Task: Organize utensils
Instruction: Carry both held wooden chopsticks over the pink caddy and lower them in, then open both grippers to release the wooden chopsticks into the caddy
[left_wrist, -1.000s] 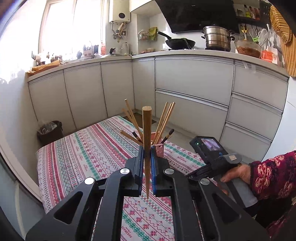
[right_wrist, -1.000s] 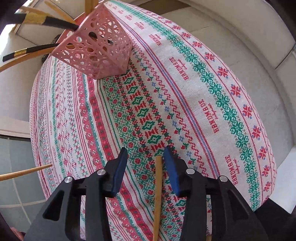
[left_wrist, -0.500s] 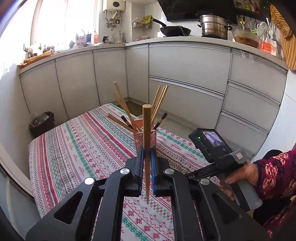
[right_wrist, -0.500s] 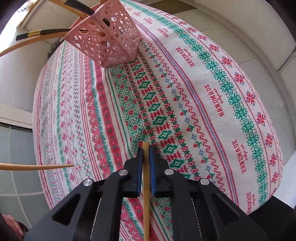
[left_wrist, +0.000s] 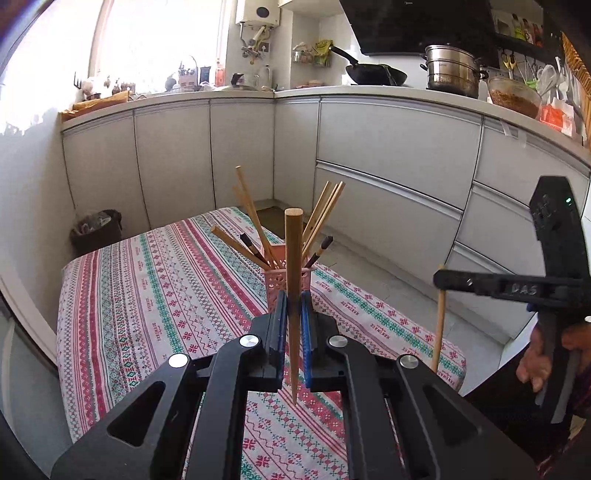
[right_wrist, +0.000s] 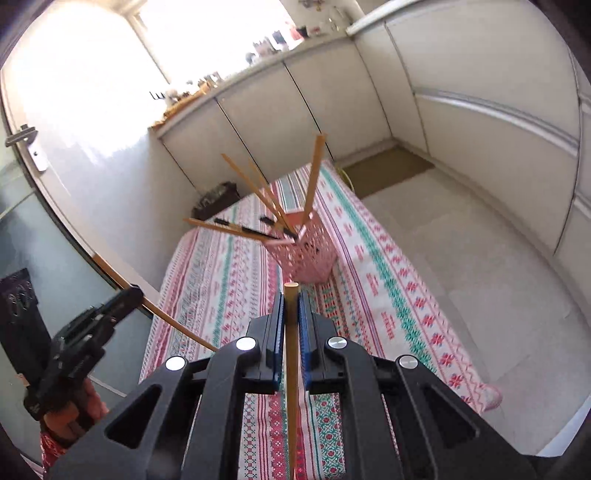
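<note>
A pink perforated holder (left_wrist: 285, 284) (right_wrist: 309, 254) stands on the patterned tablecloth (left_wrist: 166, 295) with several wooden and black-tipped chopsticks fanned out of it. My left gripper (left_wrist: 293, 325) is shut on a wooden chopstick (left_wrist: 293, 266), held upright just in front of the holder. My right gripper (right_wrist: 291, 328) is shut on another wooden chopstick (right_wrist: 291, 369), lifted above the table short of the holder. In the left wrist view the right gripper (left_wrist: 443, 278) shows at the right with its chopstick (left_wrist: 439, 325) hanging down. In the right wrist view the left gripper (right_wrist: 127, 295) shows at the left.
White kitchen cabinets (left_wrist: 388, 158) wrap around the far side and the right. A dark waste bin (left_wrist: 96, 230) stands on the floor beyond the table's far left corner. The table edge (right_wrist: 480, 391) drops to a tiled floor on the right.
My right gripper closed on the chopstick lying on the cloth and lifted it up, tilting from looking down to looking forward at the holder. The left gripper kept its chopstick upright.
</note>
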